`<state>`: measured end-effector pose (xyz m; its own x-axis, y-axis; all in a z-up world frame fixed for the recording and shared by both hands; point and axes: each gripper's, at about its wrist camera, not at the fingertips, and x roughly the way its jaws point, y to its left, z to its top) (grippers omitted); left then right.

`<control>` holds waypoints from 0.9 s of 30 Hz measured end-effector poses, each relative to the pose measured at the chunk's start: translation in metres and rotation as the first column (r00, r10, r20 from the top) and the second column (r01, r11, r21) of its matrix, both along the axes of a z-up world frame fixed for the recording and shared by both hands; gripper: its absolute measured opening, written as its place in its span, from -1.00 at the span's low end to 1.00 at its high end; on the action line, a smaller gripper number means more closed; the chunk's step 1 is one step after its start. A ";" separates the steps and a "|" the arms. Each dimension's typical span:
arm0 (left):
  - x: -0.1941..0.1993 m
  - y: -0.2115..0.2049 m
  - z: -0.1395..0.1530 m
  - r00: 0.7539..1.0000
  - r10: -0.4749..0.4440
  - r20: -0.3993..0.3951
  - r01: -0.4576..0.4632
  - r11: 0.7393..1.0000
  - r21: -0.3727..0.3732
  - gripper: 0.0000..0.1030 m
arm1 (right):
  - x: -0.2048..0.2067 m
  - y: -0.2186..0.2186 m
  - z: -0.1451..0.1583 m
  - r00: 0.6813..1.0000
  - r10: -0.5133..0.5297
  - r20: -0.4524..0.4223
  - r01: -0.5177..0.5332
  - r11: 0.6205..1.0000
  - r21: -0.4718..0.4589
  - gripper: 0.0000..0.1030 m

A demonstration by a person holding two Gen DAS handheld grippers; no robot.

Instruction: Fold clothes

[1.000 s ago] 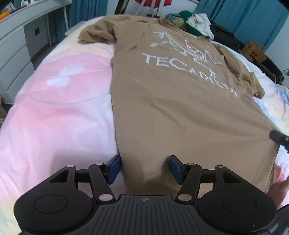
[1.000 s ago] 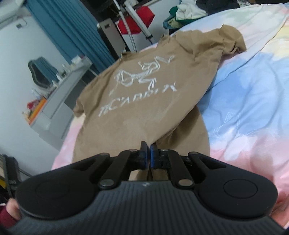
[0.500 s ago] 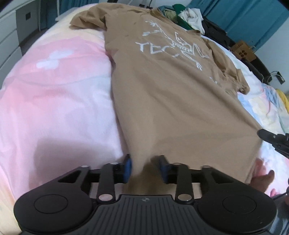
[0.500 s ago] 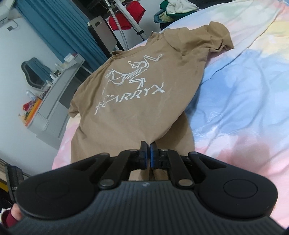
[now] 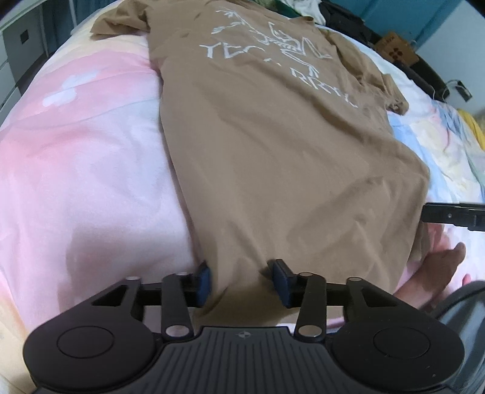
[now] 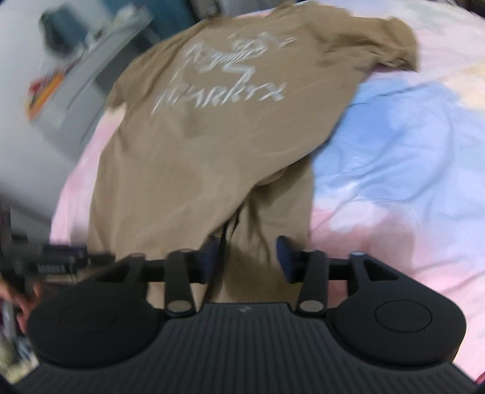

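A tan cotton T-shirt [image 5: 272, 145] with a white printed logo and lettering lies spread face up on a bed covered by a pastel quilt [image 5: 85, 157] of pink, white and pale blue, its hem nearest to me and its collar at the far end. My left gripper [image 5: 241, 283], black with blue pads, sits at the shirt's near hem by its left side edge; its jaws have just been closing, with the hem fabric between them, yet the pads still stand apart with a gap on each side of the cloth, so nothing is pinched. My right gripper [image 6: 247, 257] is at the hem's other corner, where a narrow fold of the fabric trails toward me; its jaws have just been opening and now stand released, the fold lying loose between the blue pads without touching either. In the left wrist view the tip of the right gripper shows at the right edge just beside the shirt's corner, with a bare hand [image 5: 436, 272] below it. One short sleeve [image 6: 391, 42] is bunched on the quilt at the far right in the right wrist view, which is blurred. A heap of other clothes [image 5: 303, 6] lies beyond the collar.
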<state>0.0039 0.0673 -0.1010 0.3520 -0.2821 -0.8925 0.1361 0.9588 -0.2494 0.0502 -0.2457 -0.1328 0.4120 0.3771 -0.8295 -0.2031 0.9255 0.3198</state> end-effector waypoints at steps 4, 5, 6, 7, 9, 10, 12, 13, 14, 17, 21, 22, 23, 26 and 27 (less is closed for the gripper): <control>-0.001 0.002 0.001 1.000 -0.002 0.008 0.002 1.000 0.007 -0.80 | 0.001 0.019 -0.009 0.998 0.061 -0.017 -0.062 0.994 -0.091 -0.02; 0.000 0.004 0.003 1.000 0.005 0.011 -0.005 1.000 -0.004 -0.85 | 0.002 0.022 -0.010 0.997 0.069 -0.022 -0.071 0.992 -0.104 -0.04; 0.001 0.007 0.005 1.000 0.013 0.015 -0.013 1.000 -0.015 -0.86 | 0.003 0.024 -0.011 0.997 0.077 -0.027 -0.079 0.990 -0.115 -0.14; 0.002 0.009 0.007 1.000 0.021 0.018 -0.021 0.999 -0.026 -0.87 | 0.004 0.027 -0.012 0.996 0.084 -0.032 -0.087 0.988 -0.127 -0.64; 0.002 0.019 0.016 0.998 0.045 0.043 -0.043 0.997 -0.059 -0.88 | 0.007 0.032 -0.015 0.994 0.099 -0.042 -0.104 0.983 -0.149 -0.88; -0.001 0.030 0.023 0.997 0.062 0.055 -0.058 0.995 -0.082 -0.88 | 0.008 0.034 -0.016 0.993 0.106 -0.047 -0.112 0.981 -0.160 -0.88; 0.002 0.048 0.041 0.992 0.110 0.069 -0.097 0.982 -0.165 -0.89 | 0.007 0.021 -0.001 0.998 0.062 -0.017 -0.064 0.994 -0.089 -0.89; 0.000 0.054 0.051 0.989 0.130 0.074 -0.113 0.973 -0.203 -0.89 | 0.007 0.009 0.010 1.000 0.020 0.006 -0.020 0.999 -0.029 -0.89; 0.002 0.061 0.061 0.986 0.144 0.081 -0.121 0.963 -0.239 -0.89 | 0.006 -0.006 0.022 0.999 -0.028 0.028 0.027 0.999 0.033 -0.89; 0.007 0.081 0.088 0.977 0.188 0.099 -0.144 0.928 -0.344 -0.89 | -0.002 -0.046 0.048 0.990 -0.135 0.049 0.123 0.973 0.194 -0.89; 0.001 0.072 0.086 0.989 0.135 0.062 -0.113 0.953 -0.281 -0.89 | -0.015 -0.061 0.050 0.992 -0.125 -0.011 0.124 0.966 0.225 -0.90; -0.002 0.066 0.078 0.992 0.119 0.046 -0.105 0.965 -0.240 -0.88 | -0.018 -0.057 0.044 0.993 -0.109 -0.035 0.114 0.973 0.199 -0.90; -0.004 0.060 0.070 0.994 0.103 0.028 -0.095 0.976 -0.198 -0.88 | -0.018 -0.053 0.035 0.994 -0.093 -0.064 0.103 0.979 0.175 -0.90; -0.005 0.046 0.043 0.997 0.071 -0.015 -0.072 0.995 -0.068 -0.87 | -0.019 -0.042 0.014 0.990 -0.059 -0.127 0.073 0.992 0.105 -0.89; -0.005 0.041 0.036 0.998 0.061 -0.025 -0.062 0.998 -0.031 -0.87 | -0.018 -0.040 0.014 0.990 -0.054 -0.129 0.067 0.993 0.099 -0.89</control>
